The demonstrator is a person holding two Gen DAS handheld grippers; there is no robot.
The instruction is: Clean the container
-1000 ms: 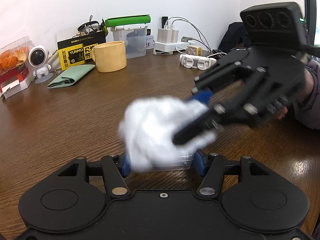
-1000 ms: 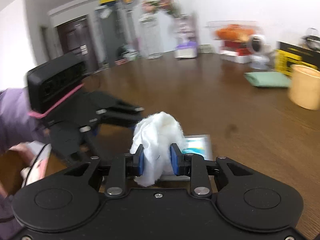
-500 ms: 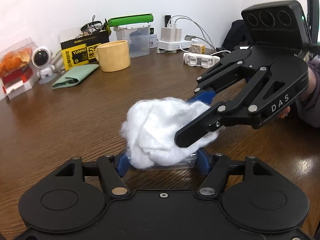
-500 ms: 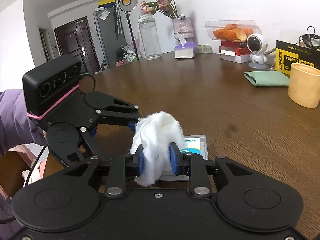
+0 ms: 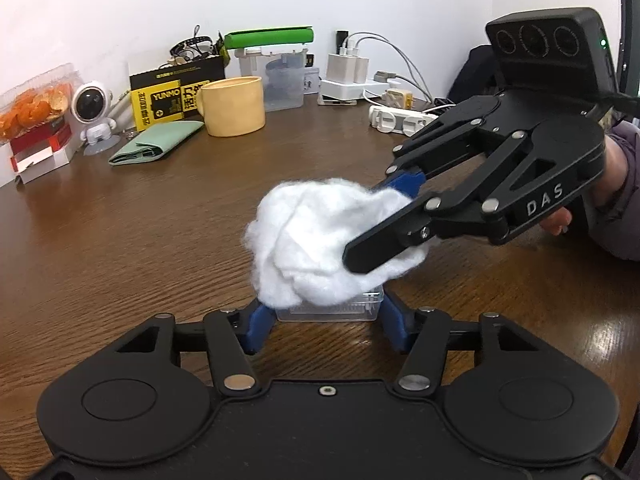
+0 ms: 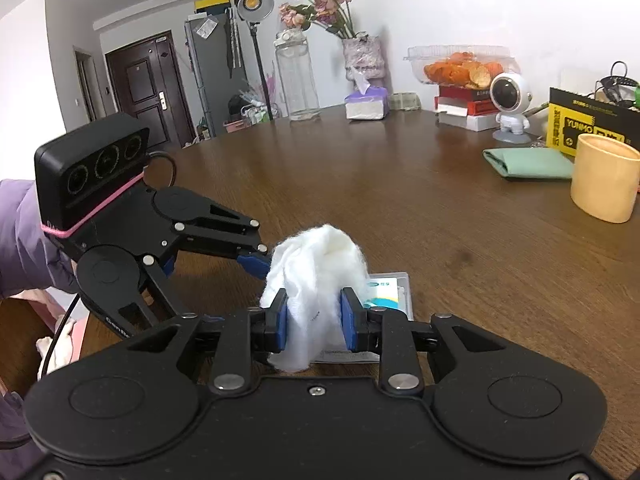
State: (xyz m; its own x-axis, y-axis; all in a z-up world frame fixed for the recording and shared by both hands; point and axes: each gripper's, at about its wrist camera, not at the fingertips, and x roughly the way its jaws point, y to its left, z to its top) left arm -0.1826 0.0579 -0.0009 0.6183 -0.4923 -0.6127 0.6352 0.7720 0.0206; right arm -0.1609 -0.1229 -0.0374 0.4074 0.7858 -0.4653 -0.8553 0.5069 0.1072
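A small clear plastic container (image 5: 332, 309) rests on the brown table. My left gripper (image 5: 326, 320) is shut on it, one blue pad on each side. My right gripper (image 5: 376, 220) comes in from the right, shut on a white cotton wad (image 5: 312, 240). The wad presses down into the container's top and hides most of it. In the right wrist view, my right gripper (image 6: 314, 320) pinches the wad (image 6: 320, 256) between its blue pads. Beside the wad, the container (image 6: 394, 292) shows a printed label inside.
At the back of the table stand a yellow mug (image 5: 234, 106), a green pouch (image 5: 156, 144), a yellow-black box (image 5: 172, 96), an astronaut figure (image 5: 94, 116) and chargers with cables (image 5: 352, 80). A tissue box (image 6: 366, 104) and a glass jar (image 6: 296, 80) stand far off.
A second ago the wad and my right gripper were blurred in motion over the container. Now both are sharp and still. The container stays in my left gripper.
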